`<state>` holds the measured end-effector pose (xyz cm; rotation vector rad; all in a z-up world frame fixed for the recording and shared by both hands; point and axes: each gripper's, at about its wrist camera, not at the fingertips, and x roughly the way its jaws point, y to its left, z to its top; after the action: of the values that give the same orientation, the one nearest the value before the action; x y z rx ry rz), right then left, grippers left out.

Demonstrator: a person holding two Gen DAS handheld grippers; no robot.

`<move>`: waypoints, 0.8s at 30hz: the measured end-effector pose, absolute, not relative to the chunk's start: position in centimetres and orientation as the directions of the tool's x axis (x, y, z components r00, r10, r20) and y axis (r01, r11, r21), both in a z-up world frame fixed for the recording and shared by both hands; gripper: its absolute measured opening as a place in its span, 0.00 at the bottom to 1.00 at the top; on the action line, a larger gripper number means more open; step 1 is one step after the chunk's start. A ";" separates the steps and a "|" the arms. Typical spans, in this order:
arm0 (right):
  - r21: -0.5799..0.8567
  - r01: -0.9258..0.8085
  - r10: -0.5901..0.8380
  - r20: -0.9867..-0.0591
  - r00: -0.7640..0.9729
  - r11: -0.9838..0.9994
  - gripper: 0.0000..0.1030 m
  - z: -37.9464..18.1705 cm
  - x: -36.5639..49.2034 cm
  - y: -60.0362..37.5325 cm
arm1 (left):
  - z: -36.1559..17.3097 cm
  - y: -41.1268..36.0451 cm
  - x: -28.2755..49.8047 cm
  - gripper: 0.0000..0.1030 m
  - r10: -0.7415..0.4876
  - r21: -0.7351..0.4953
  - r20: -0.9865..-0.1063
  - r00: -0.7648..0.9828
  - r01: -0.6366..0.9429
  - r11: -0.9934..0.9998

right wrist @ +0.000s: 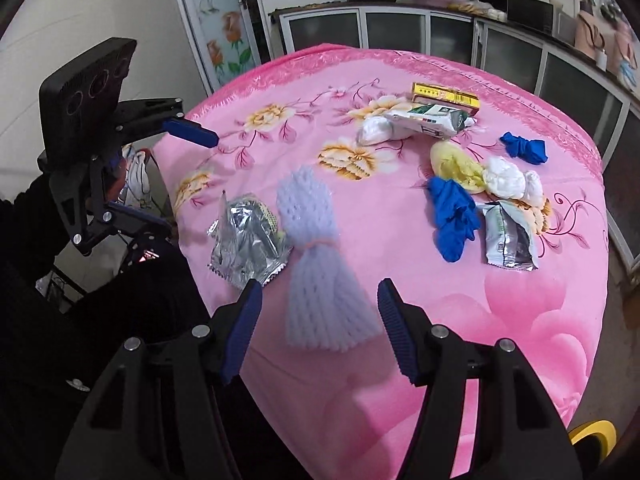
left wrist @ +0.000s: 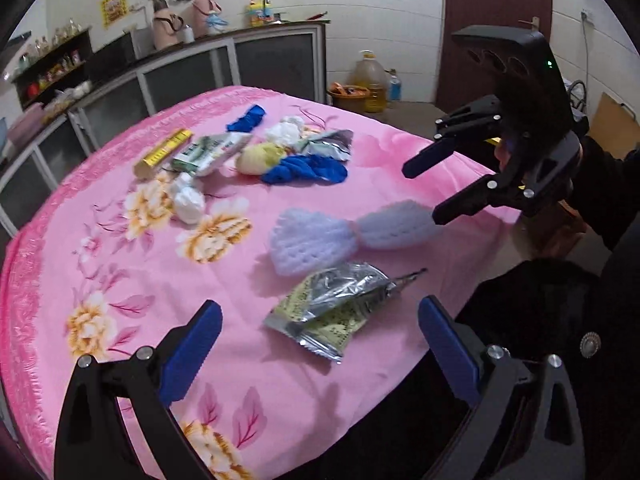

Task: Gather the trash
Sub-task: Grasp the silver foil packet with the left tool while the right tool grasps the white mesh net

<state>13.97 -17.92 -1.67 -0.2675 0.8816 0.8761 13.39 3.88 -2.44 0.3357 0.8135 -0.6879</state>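
Trash lies on a pink flowered tablecloth. A silver foil wrapper lies just ahead of my open, empty left gripper; it also shows in the right wrist view. A white foam fruit net lies between the fingers of my open right gripper, which hovers above its near end. The net shows in the left wrist view beside the right gripper. Farther off lie blue gloves, white tissue wads, a yellow wad, a second wrapper and cartons.
Kitchen cabinets with flasks and bottles run behind the table. An oil jug and an orange basin stand on the floor by a brown door. The left gripper hangs off the table's left edge in the right wrist view.
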 end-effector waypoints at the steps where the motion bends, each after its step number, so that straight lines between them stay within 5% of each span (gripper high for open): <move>1: 0.135 -0.762 0.552 -0.768 0.324 0.634 0.56 -1.9 14.1 -17.7 | -2.8 3.9 13.8 0.92 -0.440 -0.004 -0.762 0.475 0.676 0.737; 11: 0.113 -0.765 0.512 -0.803 0.305 0.634 0.55 -3.6 15.3 -16.7 | -5.6 3.4 16.2 0.92 -0.489 -0.116 -0.788 0.374 0.691 0.714; 16: 0.090 -0.774 0.491 -0.817 0.302 0.626 0.47 -4.1 15.5 -16.1 | -7.0 3.1 17.3 0.87 -0.472 -0.124 -0.805 0.359 0.677 0.726; 20: 0.063 -0.775 0.475 -0.820 0.318 0.629 0.37 -4.2 15.3 -15.9 | -7.4 2.7 17.6 0.66 -0.455 -0.109 -0.812 0.365 0.671 0.734; 22: 0.058 -0.773 0.475 -0.817 0.327 0.632 0.21 -4.2 15.3 -15.9 | -7.7 2.6 17.5 0.54 -0.453 -0.107 -0.814 0.364 0.672 0.733; 23: 0.050 -0.769 0.467 -0.818 0.334 0.637 0.20 -4.3 15.3 -16.0 | -7.8 2.6 17.5 0.47 -0.451 -0.107 -0.815 0.364 0.670 0.735; 24: 0.048 -0.768 0.463 -0.821 0.333 0.638 0.17 -4.4 15.3 -15.9 | -7.9 2.6 17.5 0.28 -0.452 -0.111 -0.815 0.364 0.666 0.737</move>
<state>15.27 -15.92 -4.39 -0.3817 0.9219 0.8297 17.53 2.61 -7.88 0.2549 0.9557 -0.7290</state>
